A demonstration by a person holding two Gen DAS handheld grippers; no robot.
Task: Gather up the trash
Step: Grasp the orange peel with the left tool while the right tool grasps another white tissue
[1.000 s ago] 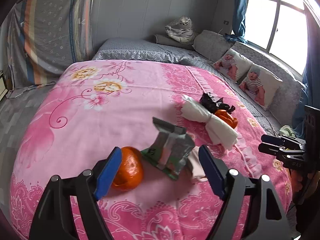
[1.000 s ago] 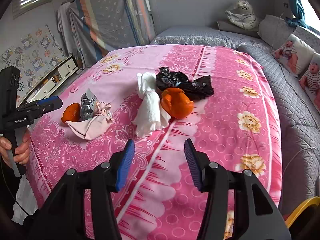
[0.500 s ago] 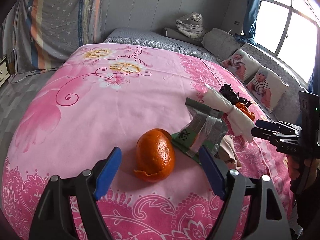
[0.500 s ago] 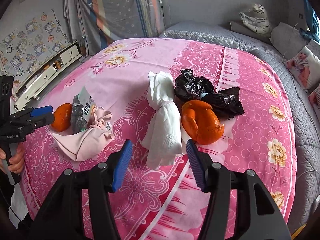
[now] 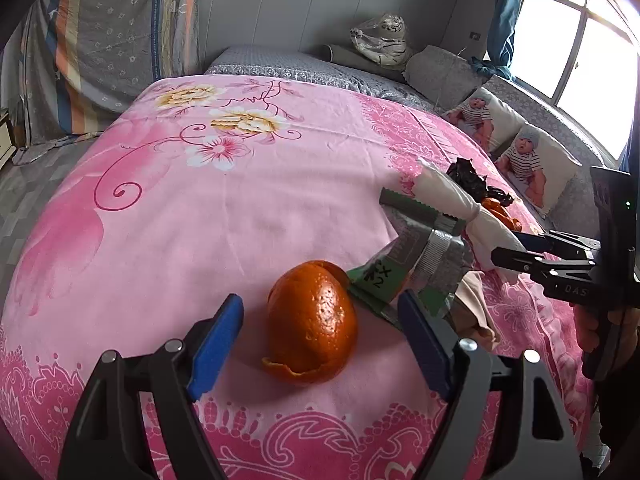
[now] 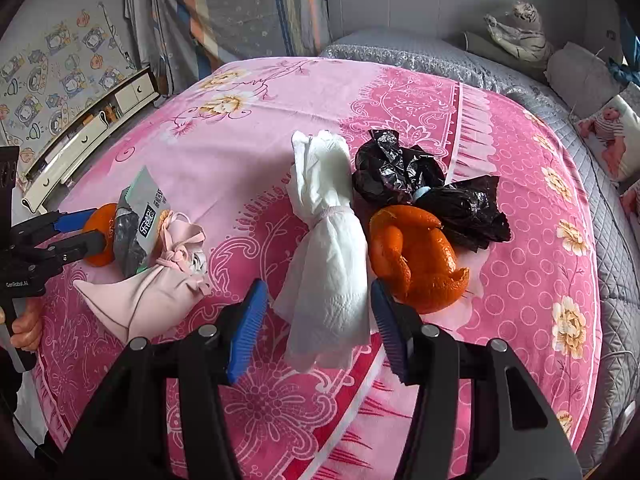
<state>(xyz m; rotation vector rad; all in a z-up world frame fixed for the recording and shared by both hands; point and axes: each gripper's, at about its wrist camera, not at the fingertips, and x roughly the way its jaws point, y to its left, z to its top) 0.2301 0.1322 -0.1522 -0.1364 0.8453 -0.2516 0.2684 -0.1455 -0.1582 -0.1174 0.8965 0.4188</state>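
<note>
Everywhere, pink floral bedspread (image 5: pixel 200 220) beneath orange peel (image 5: pixel 314 322); both grippers' jaws wide.

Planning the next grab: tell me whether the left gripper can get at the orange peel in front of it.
Probably yes: the left gripper is open, the orange peel sits between its fingers, though the snack wrapper crowds one side.

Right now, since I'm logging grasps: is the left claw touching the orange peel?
Apart. The left wrist view shows the left claw open around the orange peel, with pink bedspread visible between each blue pad and the peel.
</note>
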